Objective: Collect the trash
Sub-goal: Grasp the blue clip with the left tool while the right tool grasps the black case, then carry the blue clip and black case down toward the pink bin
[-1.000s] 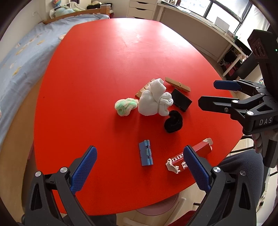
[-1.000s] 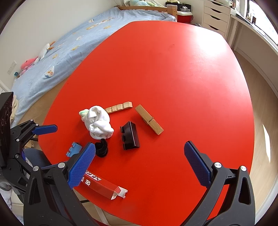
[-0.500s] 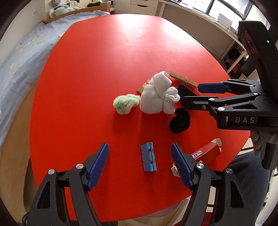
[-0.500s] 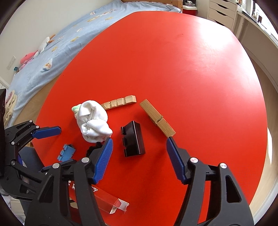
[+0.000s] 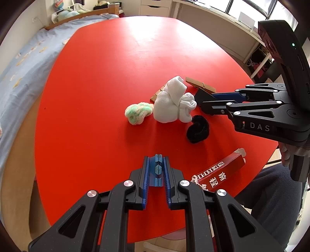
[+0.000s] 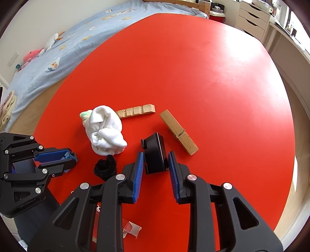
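My left gripper (image 5: pixel 156 170) is shut on a small blue plastic clip (image 5: pixel 157 172) near the front edge of the red table (image 5: pixel 116 64); it also shows in the right wrist view (image 6: pixel 67 157). My right gripper (image 6: pixel 156 164) is shut on a black binder clip (image 6: pixel 155 153), which is tilted; the gripper also shows in the left wrist view (image 5: pixel 209 102). A white balled sock (image 5: pixel 172 102), a green-white fluffy ball (image 5: pixel 138 112), a black hair tie (image 5: pixel 197 129) and a red carton (image 5: pixel 219 174) lie between them.
A wooden clothespin (image 6: pixel 178 131) and a notched wooden strip (image 6: pixel 135 111) lie beyond the black clip. A bed with a blue cover (image 6: pixel 67 42) stands left of the table, drawers (image 6: pixel 251 17) and a desk at the back.
Both grippers moved forward and down and closed, the left onto the blue clip, the right onto the black binder clip. The black clip has tipped up.
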Motion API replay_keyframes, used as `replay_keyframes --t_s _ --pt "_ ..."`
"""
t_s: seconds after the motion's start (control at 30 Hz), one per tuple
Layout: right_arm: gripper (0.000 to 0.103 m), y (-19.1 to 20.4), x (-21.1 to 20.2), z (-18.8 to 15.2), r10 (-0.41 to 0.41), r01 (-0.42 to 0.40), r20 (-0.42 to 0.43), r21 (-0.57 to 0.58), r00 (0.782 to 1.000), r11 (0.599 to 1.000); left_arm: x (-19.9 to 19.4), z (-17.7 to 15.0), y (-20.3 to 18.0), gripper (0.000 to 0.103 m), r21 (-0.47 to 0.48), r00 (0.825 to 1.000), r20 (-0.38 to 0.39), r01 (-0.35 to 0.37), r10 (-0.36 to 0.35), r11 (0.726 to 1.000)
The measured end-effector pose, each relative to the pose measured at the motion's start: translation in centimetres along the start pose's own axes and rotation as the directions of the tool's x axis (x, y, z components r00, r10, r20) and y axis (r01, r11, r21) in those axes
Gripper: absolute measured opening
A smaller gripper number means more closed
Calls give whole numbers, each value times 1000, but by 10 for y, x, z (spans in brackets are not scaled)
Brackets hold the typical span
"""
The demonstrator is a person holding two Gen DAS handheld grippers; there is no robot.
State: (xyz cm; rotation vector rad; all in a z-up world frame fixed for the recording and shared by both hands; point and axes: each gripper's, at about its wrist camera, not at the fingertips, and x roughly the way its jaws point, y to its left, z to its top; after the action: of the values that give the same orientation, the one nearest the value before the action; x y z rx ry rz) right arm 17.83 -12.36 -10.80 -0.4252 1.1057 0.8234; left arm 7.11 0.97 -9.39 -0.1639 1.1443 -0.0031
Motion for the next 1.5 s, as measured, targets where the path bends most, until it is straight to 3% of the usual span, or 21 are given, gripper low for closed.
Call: replay_keyframes --t_s 1.0,1.5 --pt "24 5 -50 -11 8 -11 109 29 994 1000 -35 -8 3 14 14 996 82 40 -41 999" --pt "24 26 -112 -52 54 -58 213 15 975 998 -81 -26 -14 14 56 984 155 76 -83 996"
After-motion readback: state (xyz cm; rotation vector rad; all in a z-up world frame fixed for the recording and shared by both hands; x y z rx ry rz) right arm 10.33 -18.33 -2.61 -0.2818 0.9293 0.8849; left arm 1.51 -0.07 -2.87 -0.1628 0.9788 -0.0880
